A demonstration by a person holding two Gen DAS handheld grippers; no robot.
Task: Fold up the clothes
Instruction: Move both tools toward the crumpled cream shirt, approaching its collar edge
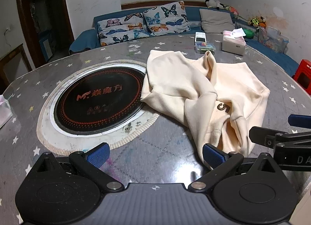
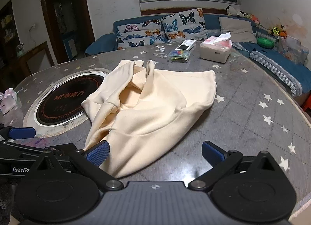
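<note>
Both grippers stand released, jaws spread wide with nothing between them: the left gripper (image 1: 155,155) hovers low over the table (image 1: 159,159), and the right gripper (image 2: 154,154) does the same just beside it, its left blue pad touching or overlapping the near hem of the garment.

Largest in view is the round table under a grey star-printed cover, with a black induction cooktop (image 1: 99,99) sunk into a white ring near its middle. Orange characters and an "M" logo are printed on the glass; the small line beneath them is too blurred to read.

On the table, to the right of the cooktop and overlapping its rim, lies the cream sweatshirt (image 2: 155,108). It is crumpled, not flat: one sleeve is thrown across the body, folds stand up at the far end, and a ribbed hem faces the grippers. Its long axis runs from the near edge of the table away toward the sofa (image 1: 87,38), slanting a little. A dark printed mark (image 1: 223,107) that reads like "5" or "S" shows on the front in the left wrist view.

Beyond it sit a white tissue box (image 2: 215,50) and a small clear packet (image 2: 179,55). The right gripper's body reads "DA", the left's "GenR", both cut off.
</note>
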